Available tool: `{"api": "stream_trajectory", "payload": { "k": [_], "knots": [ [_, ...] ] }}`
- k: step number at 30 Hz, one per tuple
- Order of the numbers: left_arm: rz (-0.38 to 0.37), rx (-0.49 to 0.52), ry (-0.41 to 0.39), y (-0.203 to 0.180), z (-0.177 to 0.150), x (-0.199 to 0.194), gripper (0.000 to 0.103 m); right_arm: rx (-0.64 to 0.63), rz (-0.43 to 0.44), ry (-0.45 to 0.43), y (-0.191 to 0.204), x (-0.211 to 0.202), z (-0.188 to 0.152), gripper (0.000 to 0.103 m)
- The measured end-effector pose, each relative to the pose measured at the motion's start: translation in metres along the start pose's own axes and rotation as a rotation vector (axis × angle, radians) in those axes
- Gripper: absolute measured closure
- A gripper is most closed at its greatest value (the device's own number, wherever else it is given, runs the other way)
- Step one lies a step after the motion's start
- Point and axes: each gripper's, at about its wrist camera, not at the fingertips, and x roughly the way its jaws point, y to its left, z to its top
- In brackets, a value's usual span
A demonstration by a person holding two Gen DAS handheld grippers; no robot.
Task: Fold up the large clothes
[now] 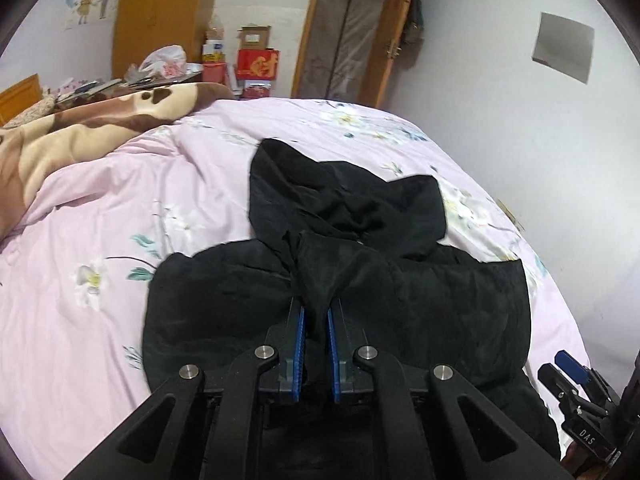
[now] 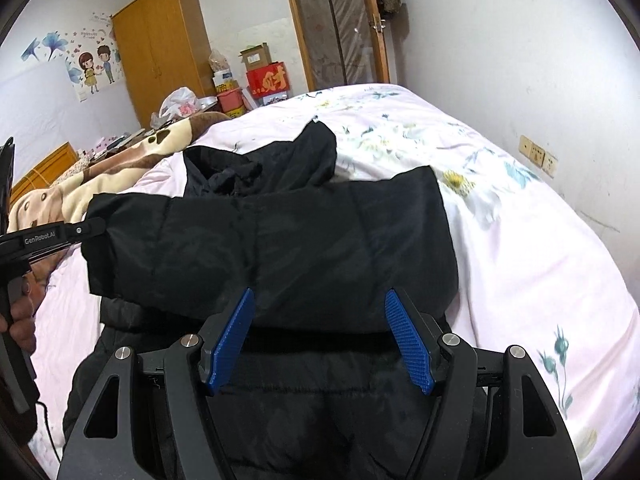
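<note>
A large black padded jacket [image 1: 440, 304] lies on the bed, its hood [image 1: 340, 192] toward the far end. My left gripper [image 1: 316, 314] is shut on a bunched fold of the jacket's black fabric, which is lifted between the blue pads [image 1: 299, 332]. In the right wrist view the jacket [image 2: 280, 248] lies partly folded over itself. My right gripper [image 2: 320, 298] stands open just above it, its pads not pressing on the cloth. The left gripper [image 2: 86, 232] shows at that view's left edge, held by a hand [image 2: 20, 316]. The right gripper [image 1: 572, 376] shows at the lower right of the left view.
The bed carries a pink floral duvet [image 1: 100, 240] and a brown-and-cream blanket [image 1: 80, 132] at the far left. Beyond stand a wooden wardrobe [image 2: 168, 48], red boxes [image 2: 268, 78] and a doorway [image 2: 336, 24]. The wall with sockets [image 2: 538, 156] runs close along the right.
</note>
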Motion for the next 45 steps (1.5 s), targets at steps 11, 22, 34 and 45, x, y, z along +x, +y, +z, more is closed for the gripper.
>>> {"api": "stream_trajectory", "payload": {
  "k": [11,22,34,45],
  "knots": [
    [0.102,-0.123,0.01,0.067,-0.008,0.005,0.093,-0.073,-0.024,-0.002,0.026,0.028,0.024,0.035],
    [0.181,-0.11,0.123,0.082,-0.037,0.054,0.088,-0.126,-0.102,0.089,0.022,0.084,0.027,0.035],
    [0.244,-0.063,0.176,0.081,-0.049,0.091,0.075,-0.14,-0.158,0.184,0.012,0.129,0.012,0.028],
    [0.204,-0.138,0.088,0.084,-0.022,0.039,0.05,-0.145,-0.115,0.089,0.024,0.087,0.042,0.028]
  ]
}}
